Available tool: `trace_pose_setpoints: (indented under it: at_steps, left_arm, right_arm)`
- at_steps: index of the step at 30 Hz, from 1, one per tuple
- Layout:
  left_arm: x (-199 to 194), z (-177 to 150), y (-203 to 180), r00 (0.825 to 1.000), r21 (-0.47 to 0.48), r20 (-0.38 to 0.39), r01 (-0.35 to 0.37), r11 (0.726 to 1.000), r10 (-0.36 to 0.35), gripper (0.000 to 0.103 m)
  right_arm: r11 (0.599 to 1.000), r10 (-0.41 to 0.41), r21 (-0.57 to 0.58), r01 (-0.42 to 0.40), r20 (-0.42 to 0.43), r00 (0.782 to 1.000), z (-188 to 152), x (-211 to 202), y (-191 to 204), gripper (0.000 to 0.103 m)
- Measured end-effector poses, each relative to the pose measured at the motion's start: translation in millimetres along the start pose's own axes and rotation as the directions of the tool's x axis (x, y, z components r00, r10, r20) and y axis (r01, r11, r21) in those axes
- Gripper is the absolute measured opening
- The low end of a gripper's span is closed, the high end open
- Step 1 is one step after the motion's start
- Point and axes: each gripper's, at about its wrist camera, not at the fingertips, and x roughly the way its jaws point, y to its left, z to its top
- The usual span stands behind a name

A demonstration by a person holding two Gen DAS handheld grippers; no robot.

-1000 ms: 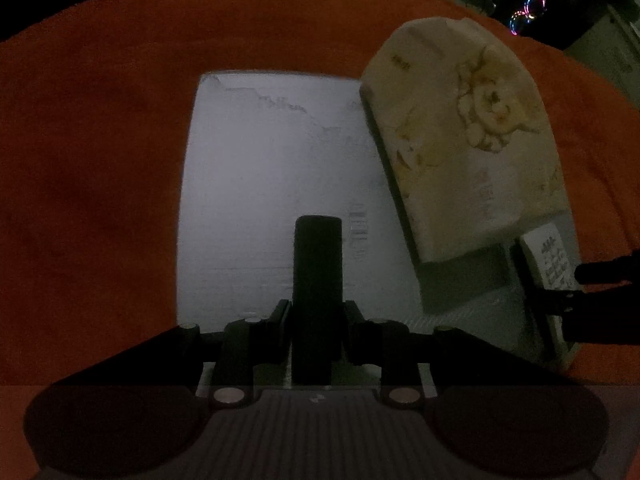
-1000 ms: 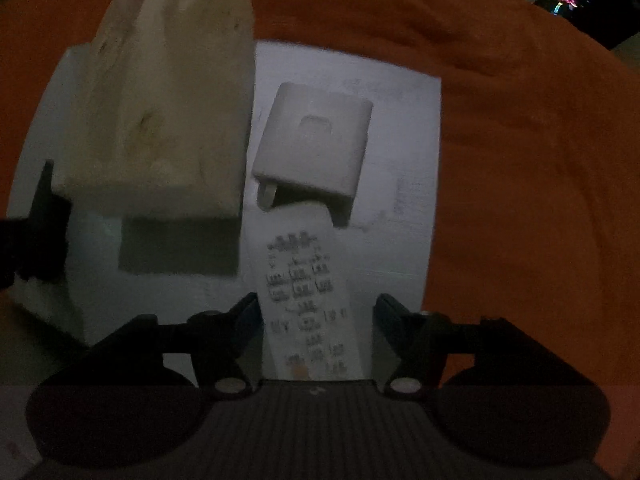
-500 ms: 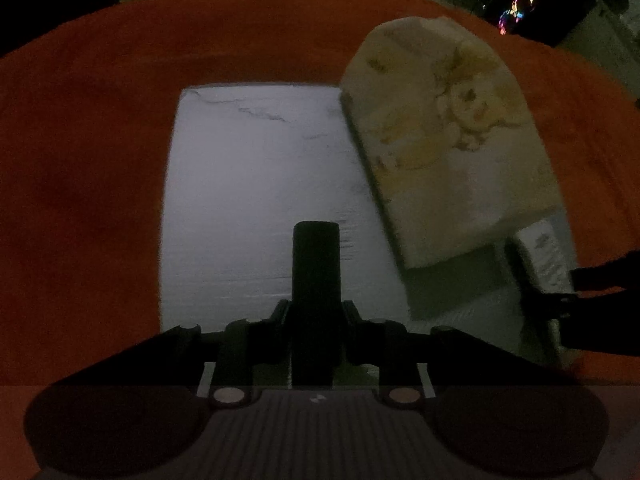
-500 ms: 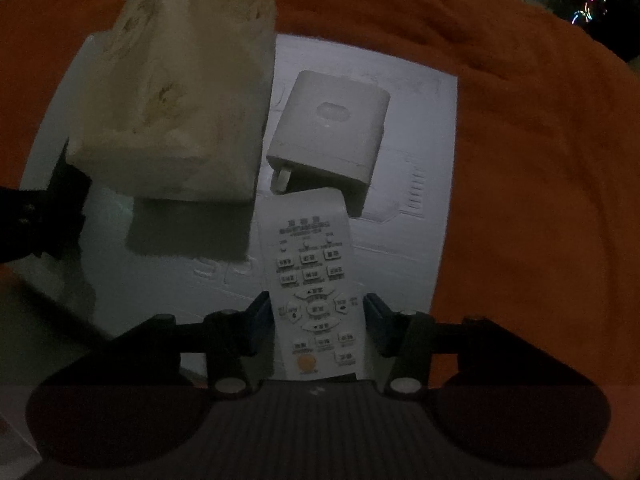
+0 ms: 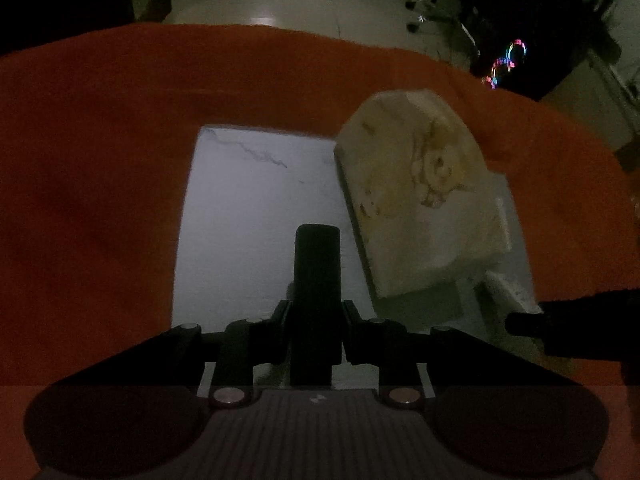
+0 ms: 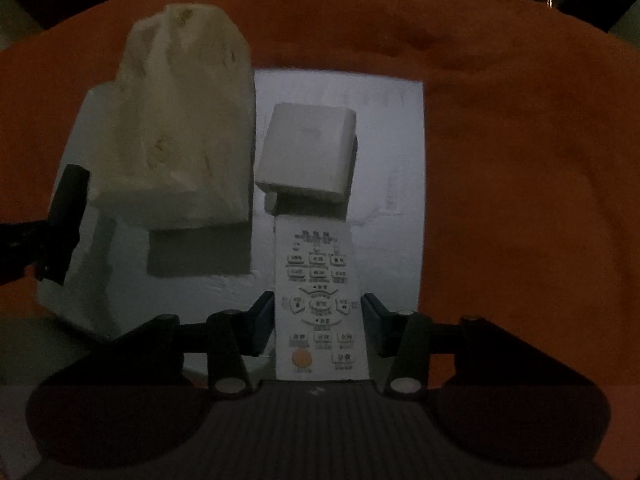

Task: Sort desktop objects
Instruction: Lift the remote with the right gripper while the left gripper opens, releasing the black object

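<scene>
My left gripper (image 5: 316, 308) is shut on a black bar-shaped object (image 5: 316, 256), held above the white tray (image 5: 248, 220). A cream tissue pack (image 5: 420, 200) lies on the tray to its right. In the right wrist view a white remote control (image 6: 320, 280) sits lengthwise between the pads of my right gripper (image 6: 316, 312). Those jaws are closing, and both pads touch the remote's sides. Just beyond the remote's far end rests a white square box (image 6: 308, 152), with the tissue pack (image 6: 184, 120) to its left.
An orange cloth (image 6: 520, 160) covers the table around the tray (image 6: 392, 160). The left gripper's black object (image 6: 66, 220) shows at the tray's left edge, and the right gripper's dark body (image 5: 560, 320) at the tray's right. Floor and chairs lie beyond the table.
Both grippers have risen, so the tray and tissue pack look smaller. The right jaws have narrowed onto the remote, which has stayed between them. The left grip is unchanged.
</scene>
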Motion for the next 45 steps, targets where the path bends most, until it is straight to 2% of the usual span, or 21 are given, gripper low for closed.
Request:
trace_pose_setpoints:
  at_steps: [8, 11, 12, 16, 17, 18, 19, 23, 31, 45]
  left_arm:
    - [-29.3, -8.7, 2.4, 0.999, -0.009, 0.045, 0.018, 1.000, -0.017, 0.022]
    - [-43.8, -15.2, 1.3, 0.997, 0.004, 0.072, -0.004, 1.000, 0.004, 0.022]
    - [-48.6, -17.8, 0.1, 0.997, 0.016, 0.077, -0.014, 1.000, 0.013, 0.022]
    - [-63.6, -26.2, 1.1, 0.998, 0.020, 0.070, -0.010, 1.000, 0.008, 0.022]
    - [-65.9, -27.9, 1.4, 0.998, 0.017, 0.067, -0.010, 1.000, 0.009, 0.022]
    - [-67.9, -29.6, 1.8, 0.998, 0.015, 0.066, -0.012, 1.000, 0.011, 0.022]
    - [-69.7, -31.2, 1.7, 0.998, 0.015, 0.068, -0.016, 1.000, 0.015, 0.022]
    - [-74.8, -35.8, 0.1, 0.997, 0.031, 0.072, -0.029, 0.999, 0.027, 0.022]
    - [-66.3, -38.4, 3.1, 0.998, 0.020, 0.050, -0.031, 0.999, 0.030, 0.022]
    - [-67.1, -41.9, 2.2, 0.998, 0.025, 0.061, -0.027, 0.999, 0.026, 0.022]
  right_arm:
    - [0.999, 0.020, 0.048, -0.025, 0.099, 0.995, -3.4, -26.8, -6.0, 0.044]
    - [0.996, 0.049, 0.073, -0.060, 0.148, 0.988, -9.7, -36.6, -8.6, 0.044]
    - [0.994, 0.056, 0.087, -0.070, 0.158, 0.986, -6.9, -28.3, -14.8, 0.043]
    - [0.995, 0.028, 0.095, -0.040, 0.120, 0.992, -20.6, -34.1, -13.8, 0.041]
    - [0.996, 0.021, 0.088, -0.031, 0.114, 0.993, -23.6, -35.9, -12.8, 0.035]
    - [0.996, 0.023, 0.087, -0.032, 0.109, 0.994, -25.2, -36.4, -12.4, 0.023]
    - [0.995, 0.026, 0.093, -0.036, 0.108, 0.994, -25.8, -36.0, -12.6, 0.020]
    - [0.998, -0.011, 0.069, 0.003, 0.117, 0.993, -25.2, -34.2, -4.5, 0.020]
    - [0.999, -0.032, -0.001, 0.032, 0.150, 0.988, -22.4, -32.8, 17.9, 0.020]
    - [0.998, -0.031, -0.050, 0.039, 0.155, 0.987, -20.7, -25.1, 19.1, 0.022]
